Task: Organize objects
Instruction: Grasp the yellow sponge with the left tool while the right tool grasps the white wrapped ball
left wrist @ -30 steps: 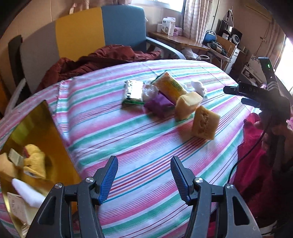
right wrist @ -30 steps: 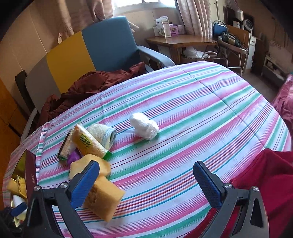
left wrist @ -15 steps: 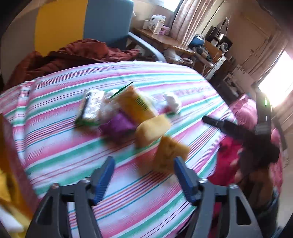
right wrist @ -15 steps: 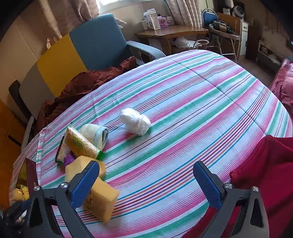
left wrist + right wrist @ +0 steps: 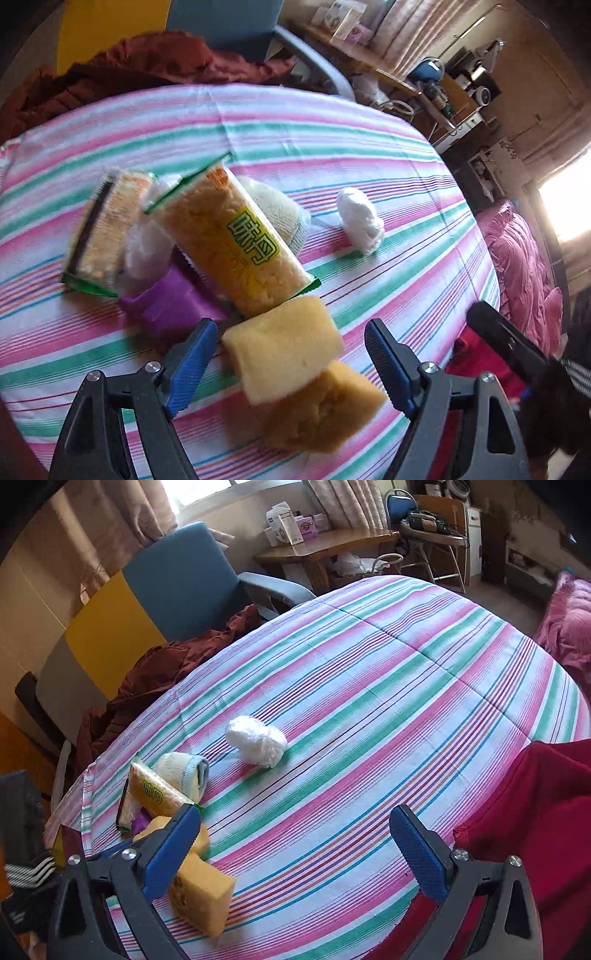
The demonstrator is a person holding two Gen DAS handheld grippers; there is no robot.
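Striped cloth point(image 5: 369, 686): pink, green and white, covering the surface across the middle of both views.
Left hand-held gripper point(image 5: 290, 363): lower centre of the left wrist view, jaws opening wide, blue pads clear of everything; a pale yellow sponge point(image 5: 284, 347) sits between them, untouched.
Second sponge point(image 5: 325, 410): darker yellow, just below the pale one and touching it.
Snack packet point(image 5: 236, 236): orange with a green label, lying diagonally above the sponges, over a purple item point(image 5: 166, 302).
Smaller packet point(image 5: 105, 225): left of centre, green-edged.
Rolled cloth point(image 5: 188, 771): cream, beside the snack packet.
White wad point(image 5: 258, 740): alone, centre of the right wrist view, apart from the pile.
Right hand-held gripper point(image 5: 295, 853): lower part of its view, jaws spread wide with nothing between them.
Red fabric point(image 5: 535, 830): lower right of that view.
Armchair point(image 5: 147, 602): blue and yellow, upper left.
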